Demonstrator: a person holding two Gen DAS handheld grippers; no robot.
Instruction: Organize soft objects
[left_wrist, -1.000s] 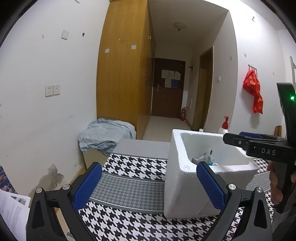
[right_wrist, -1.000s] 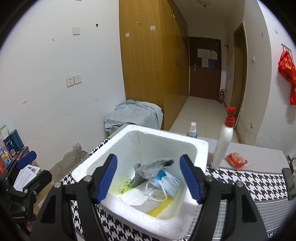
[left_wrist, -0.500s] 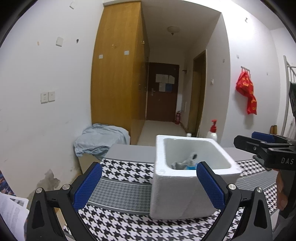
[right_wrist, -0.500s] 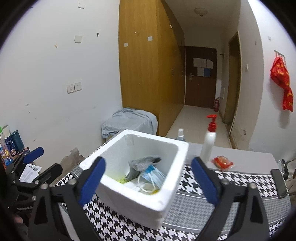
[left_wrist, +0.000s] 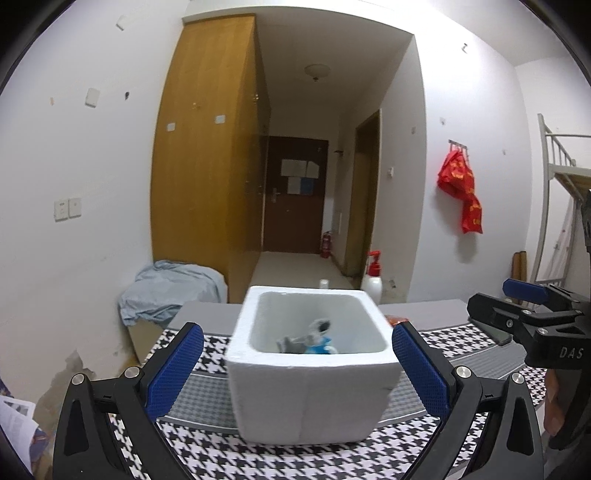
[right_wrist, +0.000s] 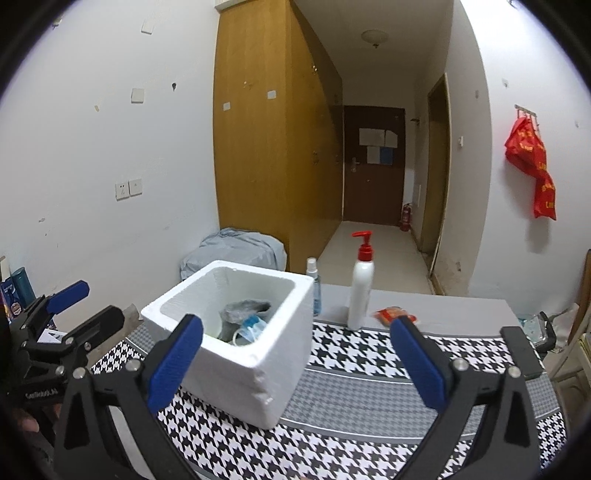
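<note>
We hold both grippers, left gripper and right gripper, wide open and empty, since the soft items lie ahead of the fingers inside the white square foam box.

**Colours and patterns on the table**

White foam box on a black-and-white houndstooth cloth — grey bands across it. Inside: grey fabric, a blue mask. White bottle — red pump. Gripper pads blue.

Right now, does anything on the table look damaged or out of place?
Yes: the foam box has a chipped, dented lower corner facing the right wrist camera. A red packet lies loose beside the pump bottle.
</note>
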